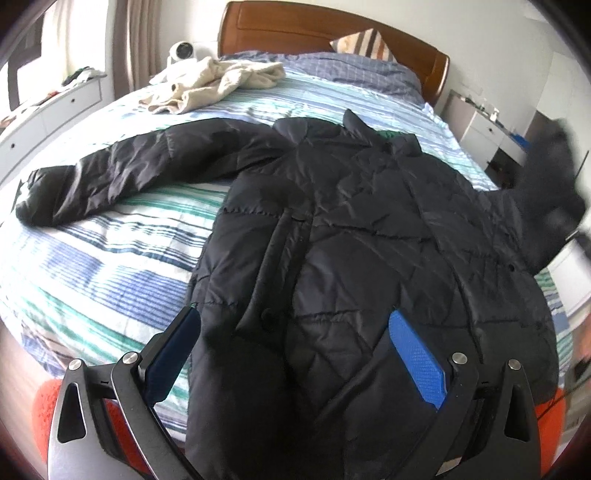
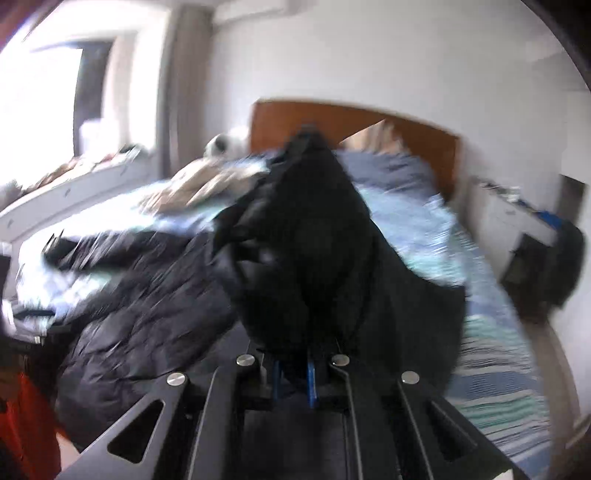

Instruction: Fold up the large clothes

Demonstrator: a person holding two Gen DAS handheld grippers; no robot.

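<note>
A black quilted jacket [image 1: 332, 229] lies front-up on the striped bed [image 1: 110, 251], its left sleeve [image 1: 110, 177] stretched out to the left. My left gripper [image 1: 291, 325] is open above the jacket's lower hem, its blue pads [image 1: 417, 354] on either side of the fabric. The right sleeve [image 1: 546, 199] is lifted off the bed at the right edge. In the blurred right wrist view my right gripper [image 2: 295, 373] is shut on that sleeve [image 2: 306, 240], which drapes over the fingers and hides them.
A beige garment [image 1: 218, 81] lies near the head of the bed, by a wooden headboard [image 1: 332, 29] and a striped pillow [image 1: 365, 42]. A white dresser [image 1: 44, 114] stands to the left and a white nightstand [image 1: 484, 133] to the right.
</note>
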